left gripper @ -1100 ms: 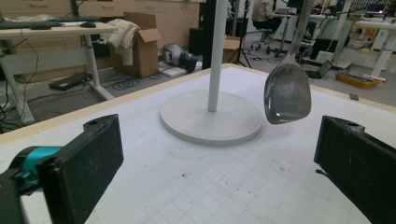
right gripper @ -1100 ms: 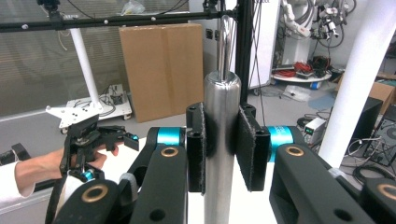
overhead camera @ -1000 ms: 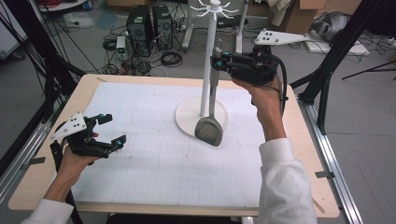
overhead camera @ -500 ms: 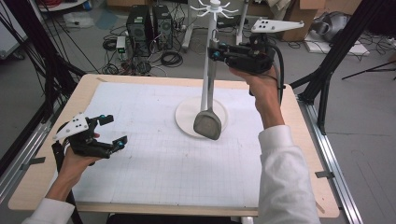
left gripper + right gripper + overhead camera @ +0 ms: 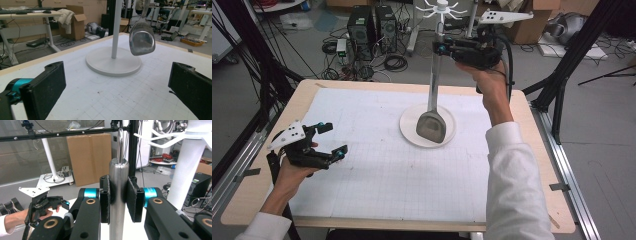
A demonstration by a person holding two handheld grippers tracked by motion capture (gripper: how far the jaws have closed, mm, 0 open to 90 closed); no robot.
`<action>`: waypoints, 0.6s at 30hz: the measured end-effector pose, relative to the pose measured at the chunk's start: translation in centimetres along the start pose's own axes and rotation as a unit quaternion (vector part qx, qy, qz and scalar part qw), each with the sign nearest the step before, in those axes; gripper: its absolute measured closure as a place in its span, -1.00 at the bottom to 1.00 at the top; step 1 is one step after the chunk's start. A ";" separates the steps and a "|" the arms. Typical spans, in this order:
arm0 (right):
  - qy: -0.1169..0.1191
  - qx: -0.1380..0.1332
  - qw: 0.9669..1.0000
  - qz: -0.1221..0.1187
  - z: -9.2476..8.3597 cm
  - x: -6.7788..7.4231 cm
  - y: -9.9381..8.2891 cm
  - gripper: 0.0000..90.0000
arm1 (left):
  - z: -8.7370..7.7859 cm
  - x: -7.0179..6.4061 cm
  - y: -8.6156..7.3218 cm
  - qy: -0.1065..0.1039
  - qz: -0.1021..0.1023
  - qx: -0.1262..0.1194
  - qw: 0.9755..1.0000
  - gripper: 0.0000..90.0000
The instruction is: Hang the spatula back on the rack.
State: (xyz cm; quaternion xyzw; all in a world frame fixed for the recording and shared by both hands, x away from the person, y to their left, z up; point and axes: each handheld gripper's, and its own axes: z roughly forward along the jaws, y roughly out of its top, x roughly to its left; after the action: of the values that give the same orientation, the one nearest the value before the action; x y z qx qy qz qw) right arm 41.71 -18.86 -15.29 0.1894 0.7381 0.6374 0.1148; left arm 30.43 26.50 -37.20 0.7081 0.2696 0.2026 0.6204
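Since the earlier pictures the right hand-held gripper (image 5: 439, 48) has gone up a little toward the top of the high view, and the shiny silver metal spatula (image 5: 432, 120) has gone up with it. The left hand-held gripper (image 5: 328, 140) has stayed in the same spot at the lower left.

The right hand-held gripper is squeezed tight on the spatula's round handle. In the right gripper view the two black pads (image 5: 105, 198) press on both sides of the handle, near its top end. The spatula hangs straight down from there. In the high view its flat end sits in the middle of the frame, over the round white base (image 5: 409, 127) of the white stand with hooks (image 5: 441, 7).

The left hand-held gripper holds nothing. Its jaws stand wide apart, low over the white grid mat (image 5: 377, 175) on the wooden table (image 5: 537, 150).

The left gripper view shows the spatula's flat end (image 5: 141, 39) in the upper middle. It hangs in the air just beside the stand's pole (image 5: 117, 30), above the base and not touching it. The high view cannot show that gap.

The right gripper view shows a metal hanging loop (image 5: 120, 143) at the top of the handle. At its lower left it also shows the left hand-held gripper (image 5: 61, 203) far off.
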 end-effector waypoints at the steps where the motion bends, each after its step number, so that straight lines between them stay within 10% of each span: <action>1: -0.001 0.000 1.000 0.002 0.0 -0.1 0.0 0.69 | 0.0 0.0 0.0 0.000 0.001 0.000 1.000 -0.96; 18: -0.003 -0.004 1.000 0.017 0.5 -2.0 -0.5 0.69 | 0.0 0.1 0.0 0.002 -0.001 0.000 1.000 -0.96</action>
State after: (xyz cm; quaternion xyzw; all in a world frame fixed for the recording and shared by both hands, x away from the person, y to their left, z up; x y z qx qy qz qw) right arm 43.71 -19.32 -16.00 0.2031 0.7322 0.6413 0.1067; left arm 30.57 26.57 -37.16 0.7078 0.2710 0.2034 0.6199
